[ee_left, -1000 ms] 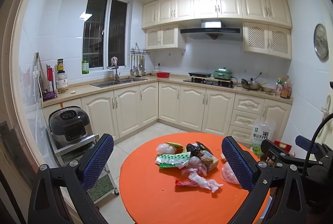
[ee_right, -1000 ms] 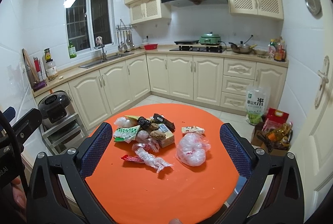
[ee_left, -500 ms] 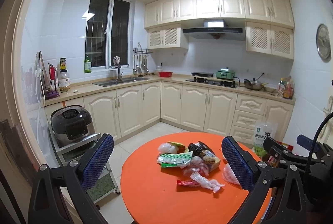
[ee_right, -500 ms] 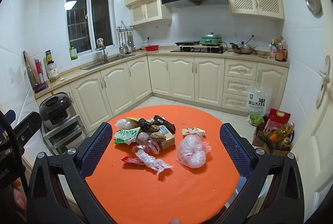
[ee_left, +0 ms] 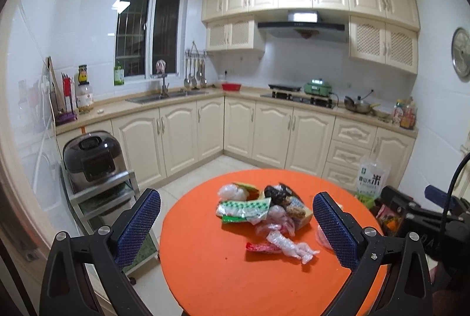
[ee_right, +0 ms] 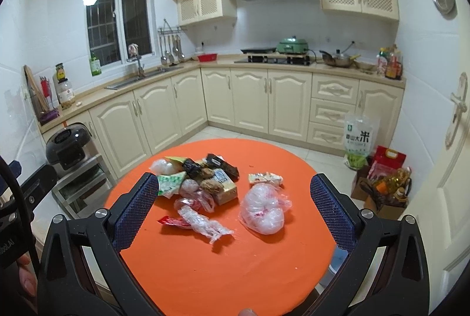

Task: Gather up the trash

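Trash [ee_right: 205, 186] lies heaped on a round orange table [ee_right: 235, 272], wrappers and crumpled plastic touching. Large black character "米" marks a rice bag [ee_right: 359, 139] on the floor by the cabinets. Only the right view shows a knotted plastic bag [ee_right: 264, 213] whole; the left view hides most behind a finger. Left gripper [ee_left: 235, 225] and right gripper [ee_right: 235, 211] hover, fingers spread, holding nothing.

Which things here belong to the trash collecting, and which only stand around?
Job: trash pile, white plastic bag, crumpled clear wrapper, red wrapper, both open claws.
Around: rice cooker, rice sack, wok.
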